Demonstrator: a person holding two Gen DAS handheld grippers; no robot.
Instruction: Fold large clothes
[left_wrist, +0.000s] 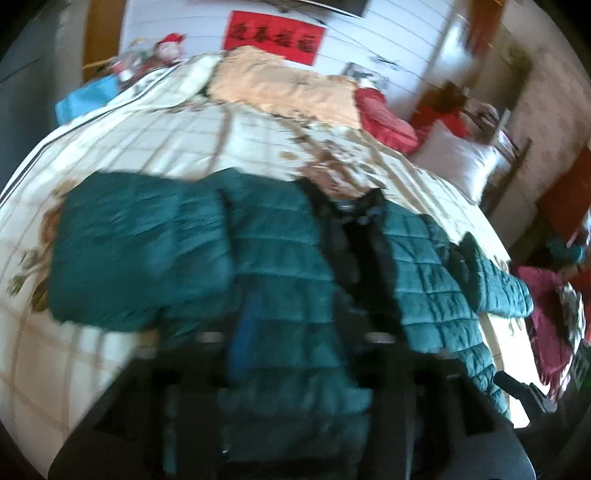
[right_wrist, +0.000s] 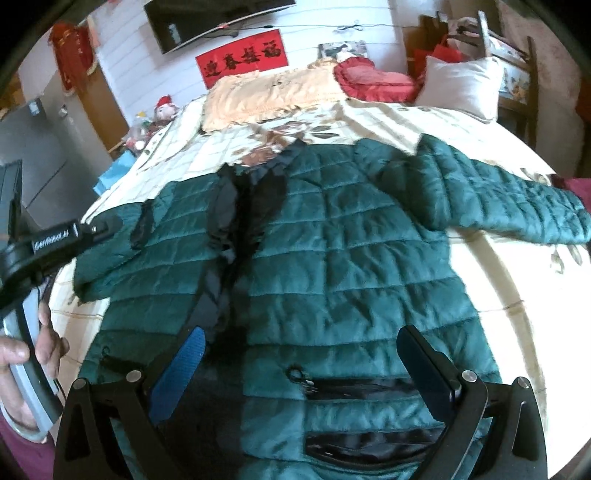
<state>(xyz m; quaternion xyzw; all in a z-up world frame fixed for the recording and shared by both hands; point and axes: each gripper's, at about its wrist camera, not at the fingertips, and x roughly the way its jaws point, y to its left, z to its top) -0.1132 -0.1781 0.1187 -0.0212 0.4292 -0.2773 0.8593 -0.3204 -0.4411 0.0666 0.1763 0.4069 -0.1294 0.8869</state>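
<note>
A dark green quilted jacket (right_wrist: 351, 258) with a black collar lies front-up on the bed, its collar toward the pillows and one sleeve (right_wrist: 517, 199) stretched out to the right. My right gripper (right_wrist: 301, 343) is open, its fingers spread above the jacket's lower front near a pocket zip. The left wrist view is blurred. The jacket (left_wrist: 280, 280) fills its lower middle. My left gripper (left_wrist: 295, 339) hangs over the jacket's hem and fabric lies between its dark fingers. Whether it grips the fabric is unclear. The left gripper body also shows in the right wrist view (right_wrist: 55, 240), held by a hand.
The bed has a cream floral quilt (right_wrist: 480, 295). At its head lie a peach blanket (right_wrist: 269, 92), a red cushion (right_wrist: 373, 81) and a white pillow (right_wrist: 461, 85). A stuffed toy (right_wrist: 166, 107) and a blue box sit at the left. Pink clothes (left_wrist: 546, 314) lie at the bed's right side.
</note>
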